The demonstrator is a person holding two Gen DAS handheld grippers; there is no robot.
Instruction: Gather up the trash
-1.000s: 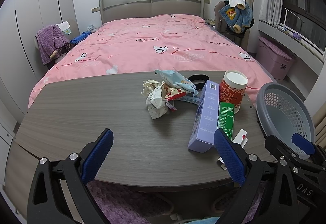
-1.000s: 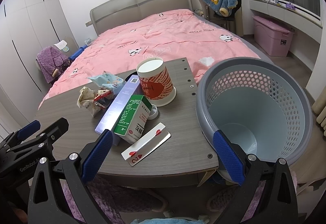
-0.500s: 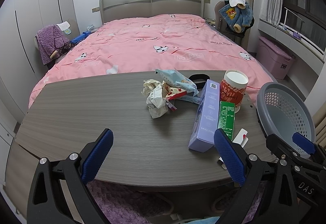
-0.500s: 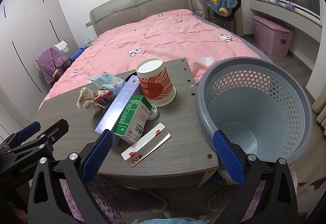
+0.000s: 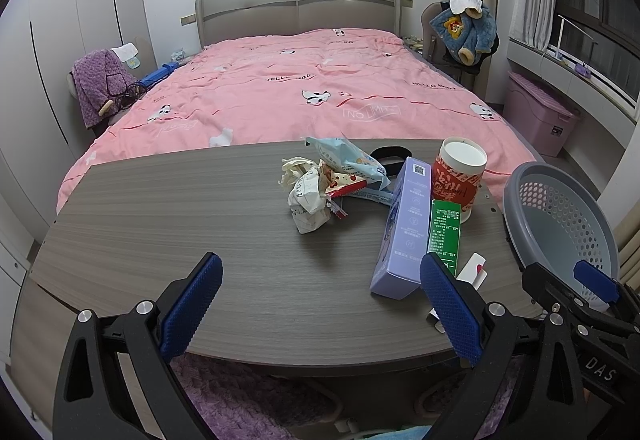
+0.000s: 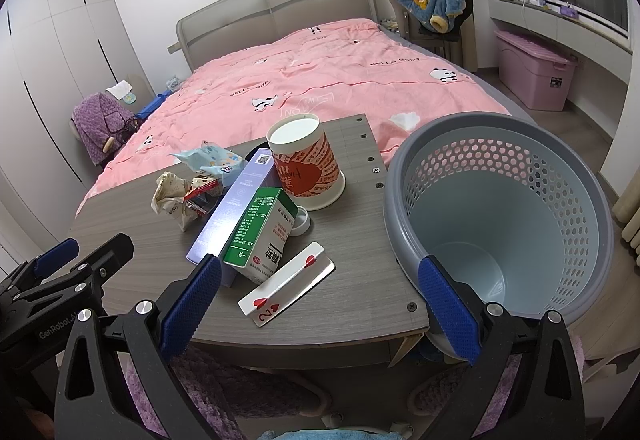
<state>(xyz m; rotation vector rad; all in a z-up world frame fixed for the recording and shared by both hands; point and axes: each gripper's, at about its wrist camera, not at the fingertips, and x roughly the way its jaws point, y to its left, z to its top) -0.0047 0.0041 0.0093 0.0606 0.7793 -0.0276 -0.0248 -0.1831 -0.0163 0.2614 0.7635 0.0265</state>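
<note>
The trash is sitting in a loose cluster toward the right end of the grey wood-grain tabletop [image 5: 168,224]: a crumpled white paper wrapper [image 5: 306,200] is lying nearest the middle of the surface, touching a red-and-white snack packet [image 5: 342,186] and a light-blue printed plastic pouch [image 5: 346,156] just behind it toward the far edge. Beside these a long lavender cardboard box [image 5: 404,232] is lying flat, running from the far edge toward the near one, with a green-and-white carton [image 6: 260,236] lying against its right side. A red-and-white paper cup with a white lid [image 6: 306,160] is standing upright behind the carton near the far right corner, a small white cap [image 6: 301,222] resting at its base. A playing-card box showing red hearts [image 6: 286,284] is lying close to the near right corner. A grey perforated plastic basket [image 6: 500,144] is standing just off the right edge, its rim about level with the surface and nothing in it. The left gripper [image 5: 320,304] is hovering over the near edge with its blue-padded fingers spread wide, holding nothing; the right gripper [image 6: 320,308] is likewise hanging spread and empty at the near right corner.
</note>
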